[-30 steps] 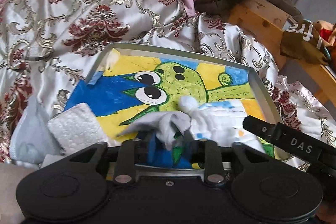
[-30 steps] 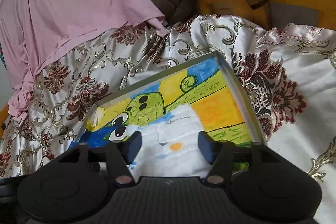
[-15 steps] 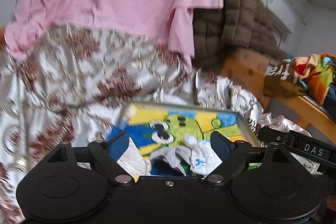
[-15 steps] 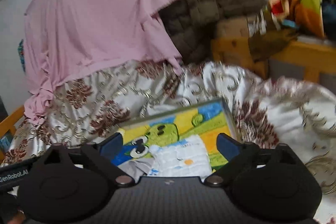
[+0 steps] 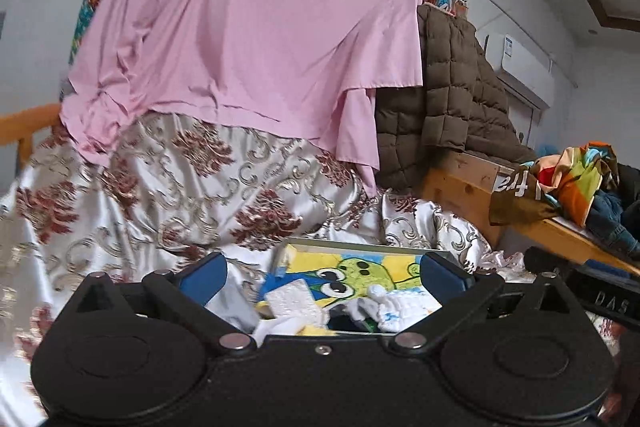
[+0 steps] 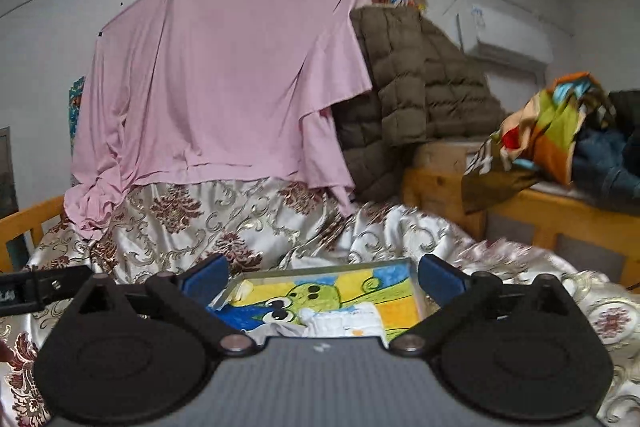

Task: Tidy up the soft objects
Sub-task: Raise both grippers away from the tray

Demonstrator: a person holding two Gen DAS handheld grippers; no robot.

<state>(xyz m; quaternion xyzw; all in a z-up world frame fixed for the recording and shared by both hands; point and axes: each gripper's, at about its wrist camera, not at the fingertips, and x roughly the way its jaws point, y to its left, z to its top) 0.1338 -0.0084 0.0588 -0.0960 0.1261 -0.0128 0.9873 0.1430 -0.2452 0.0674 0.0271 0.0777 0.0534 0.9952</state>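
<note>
A shallow tray [image 5: 352, 249] with a green cartoon painted inside lies on the bedspread. In it lie a white textured cloth [image 5: 296, 303], a white cloth with blue marks [image 5: 404, 307] and a grey cloth [image 5: 236, 309] at its left edge. My left gripper [image 5: 322, 279] hovers back from the tray, its jaws opening wide with nothing between them. In the right wrist view the tray [image 6: 320, 269] and the white cloth [image 6: 344, 321] sit low ahead. My right gripper [image 6: 322, 279] is likewise opening and holds nothing.
A patterned satin bedspread [image 5: 160, 195] covers the bed. A pink sheet [image 5: 248, 39] hangs behind it, beside a brown quilted jacket [image 5: 448, 99]. To the right, a wooden frame [image 5: 460, 183] carries colourful clothes [image 5: 576, 175]. Part of the other gripper [image 5: 600, 297] shows at right.
Both grippers have drawn back and risen away from the tray, tilting up toward the wall. Their jaws have spread wide, and the white cloths stay lying in the tray.
</note>
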